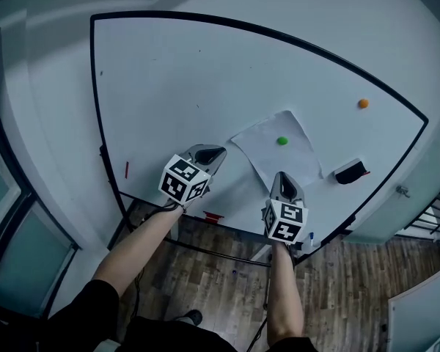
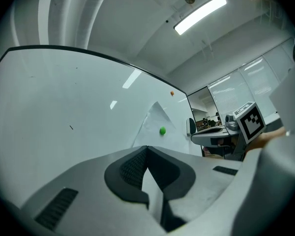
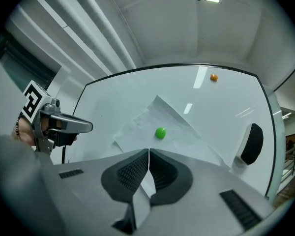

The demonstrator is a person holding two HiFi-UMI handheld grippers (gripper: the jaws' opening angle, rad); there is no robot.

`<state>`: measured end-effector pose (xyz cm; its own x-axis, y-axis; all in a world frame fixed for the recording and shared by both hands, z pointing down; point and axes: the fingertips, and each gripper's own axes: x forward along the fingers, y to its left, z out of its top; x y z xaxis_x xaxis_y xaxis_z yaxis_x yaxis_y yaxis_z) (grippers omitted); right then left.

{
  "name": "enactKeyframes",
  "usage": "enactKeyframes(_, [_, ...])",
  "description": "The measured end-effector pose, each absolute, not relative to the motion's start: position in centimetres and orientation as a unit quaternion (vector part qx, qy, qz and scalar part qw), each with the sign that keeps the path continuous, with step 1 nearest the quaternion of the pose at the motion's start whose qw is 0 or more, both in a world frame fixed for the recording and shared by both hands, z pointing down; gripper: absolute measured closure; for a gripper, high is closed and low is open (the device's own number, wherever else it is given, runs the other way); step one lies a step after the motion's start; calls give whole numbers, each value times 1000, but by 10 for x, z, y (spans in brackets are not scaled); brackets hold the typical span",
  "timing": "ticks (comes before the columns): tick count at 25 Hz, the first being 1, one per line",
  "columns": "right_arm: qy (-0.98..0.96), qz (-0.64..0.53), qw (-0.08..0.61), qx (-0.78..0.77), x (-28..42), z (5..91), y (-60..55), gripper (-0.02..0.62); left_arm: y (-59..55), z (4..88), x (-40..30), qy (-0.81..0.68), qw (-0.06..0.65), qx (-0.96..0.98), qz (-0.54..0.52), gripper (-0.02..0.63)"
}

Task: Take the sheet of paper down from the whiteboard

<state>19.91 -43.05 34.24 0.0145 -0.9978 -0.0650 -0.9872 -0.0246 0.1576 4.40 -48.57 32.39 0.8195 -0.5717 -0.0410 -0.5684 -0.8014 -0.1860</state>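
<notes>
While the left claw [image 1: 207, 155] and right claw [image 1: 281, 177] sit closed and empty, the paper [image 1: 268, 160] hangs on the whiteboard [image 1: 169, 86] under a green magnet [image 1: 282, 141], thin and floppy, likely best pinched at its lower edge.

Paper [image 1: 275, 152]: in the head view its lower edge slips under the right gripper [image 1: 283, 176], so contact there can't be judged. In the right gripper view the sheet's bottom vanishes behind the closed jaws. The left gripper [image 2: 147, 149] blocks it the same way in its own view. Red thing [image 1: 213, 216] below the whiteboard [image 1: 169, 86]: too small to name. Both arms [image 1: 143, 244] run off the bottom edge.
</notes>
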Motion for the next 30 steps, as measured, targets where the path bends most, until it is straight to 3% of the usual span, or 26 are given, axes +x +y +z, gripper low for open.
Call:
enactKeyframes(19, [-693, -81, 20, 716, 223, 333, -471, 571, -538, 317, 79, 286, 104, -952, -29, 581])
enactKeyframes(22, [-694, -82, 19, 715, 223, 332, -477, 571, -546, 327, 83, 279, 97, -954, -46, 489])
enactKeyframes(30, [-699, -80, 20, 711, 220, 331, -489, 571, -554, 337, 97, 257, 79, -961, -59, 476])
